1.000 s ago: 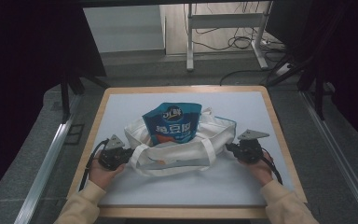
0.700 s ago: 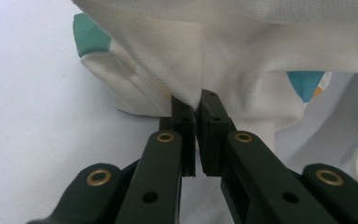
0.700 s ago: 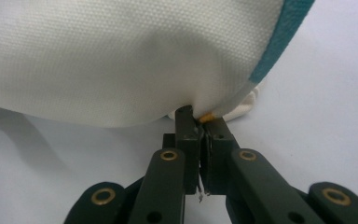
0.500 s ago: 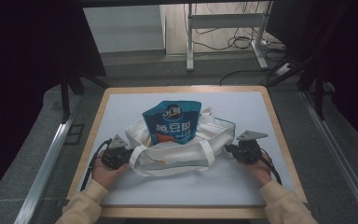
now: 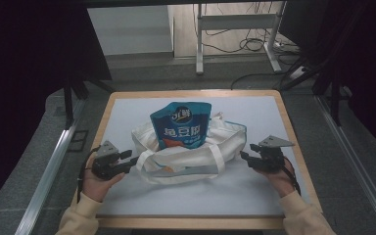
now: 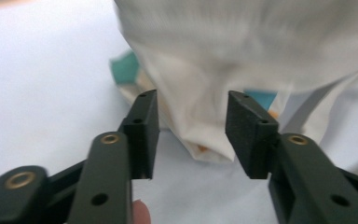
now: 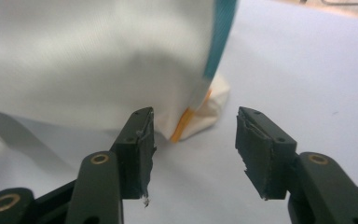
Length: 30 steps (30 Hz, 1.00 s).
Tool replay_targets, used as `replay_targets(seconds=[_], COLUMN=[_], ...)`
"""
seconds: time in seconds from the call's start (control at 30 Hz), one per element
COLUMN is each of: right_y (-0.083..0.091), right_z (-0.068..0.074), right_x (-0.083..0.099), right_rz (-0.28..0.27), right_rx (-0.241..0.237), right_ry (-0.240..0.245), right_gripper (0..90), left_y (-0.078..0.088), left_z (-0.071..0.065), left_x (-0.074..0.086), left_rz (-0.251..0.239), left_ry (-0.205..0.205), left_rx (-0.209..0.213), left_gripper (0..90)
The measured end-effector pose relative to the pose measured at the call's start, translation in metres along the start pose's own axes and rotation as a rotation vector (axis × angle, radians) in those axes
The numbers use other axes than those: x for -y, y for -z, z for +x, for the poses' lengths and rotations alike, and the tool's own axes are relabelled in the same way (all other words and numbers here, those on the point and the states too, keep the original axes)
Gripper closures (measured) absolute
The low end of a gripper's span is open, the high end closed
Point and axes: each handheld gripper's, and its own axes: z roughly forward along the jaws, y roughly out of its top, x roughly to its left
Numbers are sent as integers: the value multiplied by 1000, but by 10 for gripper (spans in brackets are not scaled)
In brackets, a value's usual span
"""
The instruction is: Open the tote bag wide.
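Note:
A white cloth tote bag point(image 5: 191, 157) lies in the middle of the white table top point(image 5: 122, 117), and a blue snack pouch point(image 5: 183, 126) stands up out of it. My left gripper point(image 5: 132, 158) sits at the bag's left end, open. In the left gripper view the jaws of that gripper point(image 6: 189, 100) stand apart, with the bag's corner point(image 6: 205, 70) just past the tips. My right gripper point(image 5: 243, 156) is open a little off the bag's right end. In the right gripper view this gripper point(image 7: 193, 112) faces the bag's corner point(image 7: 98, 60) with its teal and orange trim.
A wooden rim point(image 5: 191, 92) frames the table. Bare white surface lies in front of the bag and at the far corners. Metal rails point(image 5: 54, 161) run along the floor on both sides. Beyond the far edge are a stand's legs point(image 5: 199, 49) and cables.
Both grippers have drawn slightly outward from the bag's ends, the left one more. The bag and pouch stay where they were.

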Motion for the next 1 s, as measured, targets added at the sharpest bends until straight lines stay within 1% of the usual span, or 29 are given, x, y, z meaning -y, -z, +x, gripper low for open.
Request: replay_targets(seconds=[0.07,0.13,0.17,0.2,0.23,0.27,0.3,0.4,0.47,0.5,0.57,0.63,0.67,0.7,0.77,0.8,0.87,1.0], right_y=[9,17,21,24,27,29,30,30,27,24,18,11,7,3,-4,-8,-13,-19], right_z=[-2,-3,-3,-3,-2,-1,0,3,6,8,11,15,17,19,21,23,24,25], right_x=[-5,-10,-15,-18,-24,-29,-35,-52,-64,-70,-80,-86,-88,-88,-87,-85,-82,-75], right_rz=[-32,-56,-81,-92,-106,-115,-123,-135,-136,-138,-132,-126,-120,-113,-99,-87,-72,-58], right_rx=[0,2,14,16,12,6,-4,-31,-45,-53,-72,-87,-95,-101,-113,-117,-122,-126], right_ry=[-13,-24,-24,-18,-8,-1,3,27,41,47,58,62,67,69,74,78,81,75], right_gripper=[455,459,487,510,542,574,619,749,828,852,870,875,875,877,879,880,882,887], left_y=[11,18,20,23,25,25,27,25,18,14,5,-5,-9,-12,-19,-22,-27,-32], left_z=[2,2,2,2,0,0,-3,-7,-12,-13,-15,-17,-17,-16,-14,-13,-11,-11], left_x=[-6,-14,-18,-24,-29,-29,-41,-57,-70,-74,-80,-80,-78,-75,-69,-65,-59,-51], left_rz=[-35,-54,-55,-64,-72,-72,-78,-88,-84,-80,-68,-57,-58,-42,-5,0,25,59], left_ry=[22,37,45,49,45,45,29,5,-13,-15,-21,-27,-17,-21,-26,-15,-10,-24], left_rx=[-6,-8,-6,11,17,17,20,41,55,62,73,84,90,91,85,89,95,90], left_gripper=[524,544,600,634,684,725,759,834,853,856,864,877,881,886,889,892,894,894])
